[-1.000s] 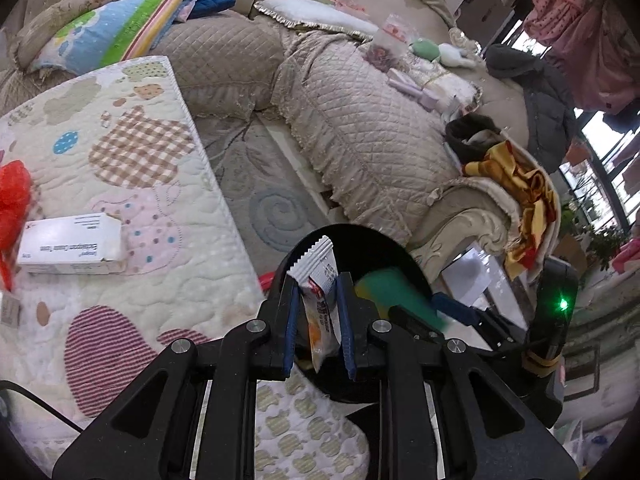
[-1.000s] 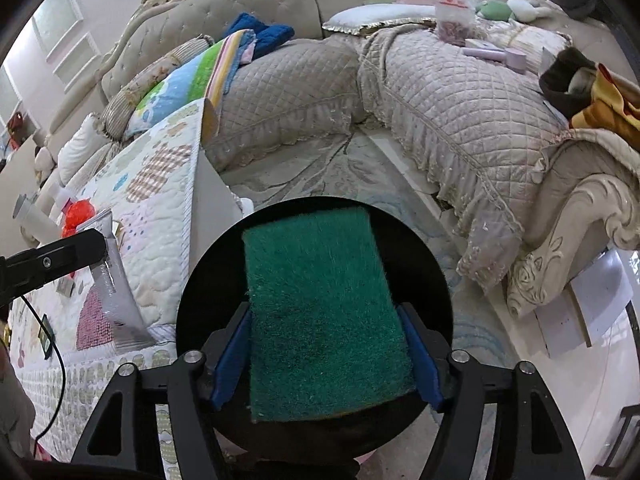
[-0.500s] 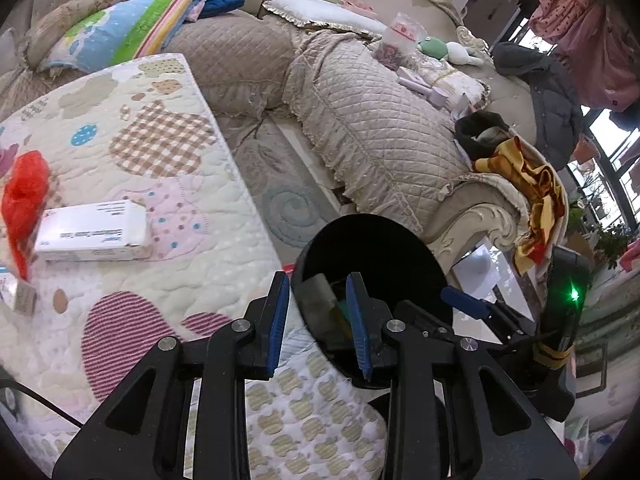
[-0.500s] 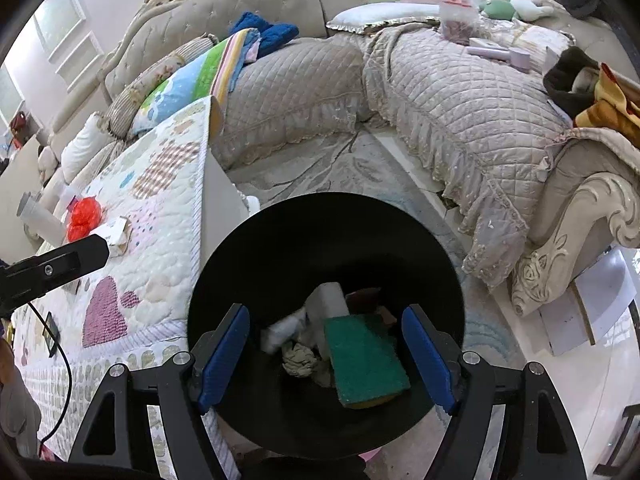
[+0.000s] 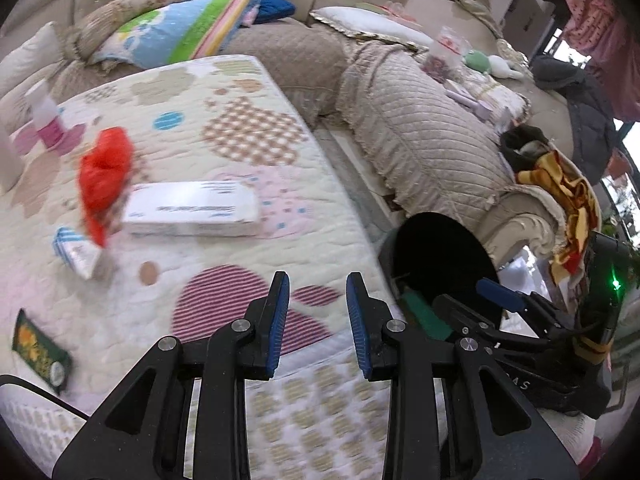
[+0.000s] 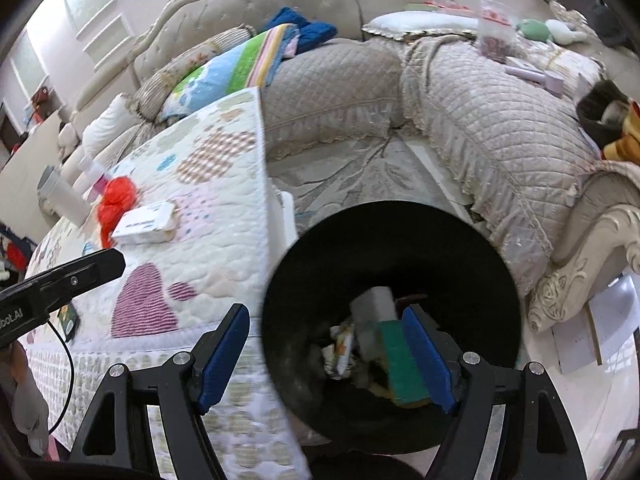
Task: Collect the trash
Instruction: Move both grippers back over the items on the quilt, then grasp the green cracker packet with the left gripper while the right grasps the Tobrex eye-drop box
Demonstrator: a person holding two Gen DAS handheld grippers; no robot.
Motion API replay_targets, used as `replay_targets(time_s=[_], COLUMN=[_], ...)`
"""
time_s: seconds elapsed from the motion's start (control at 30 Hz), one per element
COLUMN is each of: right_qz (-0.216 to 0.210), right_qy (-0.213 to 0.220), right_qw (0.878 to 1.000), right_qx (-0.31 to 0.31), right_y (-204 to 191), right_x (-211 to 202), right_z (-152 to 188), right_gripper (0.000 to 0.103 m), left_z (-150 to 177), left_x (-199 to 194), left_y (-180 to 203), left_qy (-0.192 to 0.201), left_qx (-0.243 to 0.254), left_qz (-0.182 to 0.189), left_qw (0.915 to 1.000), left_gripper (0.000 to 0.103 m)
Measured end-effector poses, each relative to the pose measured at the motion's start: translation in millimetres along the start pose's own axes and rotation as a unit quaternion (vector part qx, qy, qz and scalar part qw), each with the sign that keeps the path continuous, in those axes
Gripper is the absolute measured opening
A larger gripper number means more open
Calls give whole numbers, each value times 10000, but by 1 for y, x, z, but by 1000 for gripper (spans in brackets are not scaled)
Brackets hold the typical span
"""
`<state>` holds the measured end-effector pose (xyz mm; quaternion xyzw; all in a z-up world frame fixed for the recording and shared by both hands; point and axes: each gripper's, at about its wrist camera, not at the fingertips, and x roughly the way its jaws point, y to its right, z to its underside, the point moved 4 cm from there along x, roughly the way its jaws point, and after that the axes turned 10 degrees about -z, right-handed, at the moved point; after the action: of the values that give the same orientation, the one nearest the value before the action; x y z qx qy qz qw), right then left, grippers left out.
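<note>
A black trash bin stands on the floor beside the quilted table. Inside lie a green sponge, a snack wrapper and a grey block. My right gripper is open and empty above the bin's near rim. My left gripper is open and empty over the table's near edge, left of the bin. On the table lie a red plastic bag, a white box, a small striped packet and a dark green packet.
A beige quilted sofa wraps the far side and right, with a striped pillow and clutter on it. A patterned rug lies between table and sofa. A white bottle stands at the table's far left.
The left gripper let its snack wrapper fall into the bin, opened, and swung left over the table. The right gripper released the green sponge into the bin and has shifted left.
</note>
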<state>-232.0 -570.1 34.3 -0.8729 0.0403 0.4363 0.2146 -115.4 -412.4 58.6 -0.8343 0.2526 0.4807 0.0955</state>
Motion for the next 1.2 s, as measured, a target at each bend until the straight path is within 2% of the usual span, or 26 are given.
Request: replay_targets(time_s=[0.3, 0.63, 0.83, 0.97, 1.1, 1.2], right_qz=[-266, -626, -942, -1185, -1344, -1442], right_qy=[-227, -498, -645, -746, -819, -846], right_qw=[9986, 9930, 9869, 9801, 9725, 9662], right_qx=[-409, -871, -1144, -1408, -1719, -1964], right_y=[-52, -111, -149, -180, -214, -237], right_x=[26, 55, 76, 92, 108, 121], right_z=[3, 3, 0, -5, -12, -18], right_gripper=[77, 77, 76, 76, 77, 76], left_z=[17, 50, 84, 105, 112, 105], left_x=[-12, -31, -43, -39, -26, -14], left_y=[-57, -151, -221, -261, -283, -287], left_qy=[-15, -191, -357, -543, -683, -708], left_qx=[-383, -987, -1327, -1610, -1887, -1901], left_qz=[-314, -625, -1042, -1360, -1460, -1418], left_qw=[9988, 9930, 9850, 9760, 9687, 9689], left_gripper=[27, 27, 27, 27, 27, 27])
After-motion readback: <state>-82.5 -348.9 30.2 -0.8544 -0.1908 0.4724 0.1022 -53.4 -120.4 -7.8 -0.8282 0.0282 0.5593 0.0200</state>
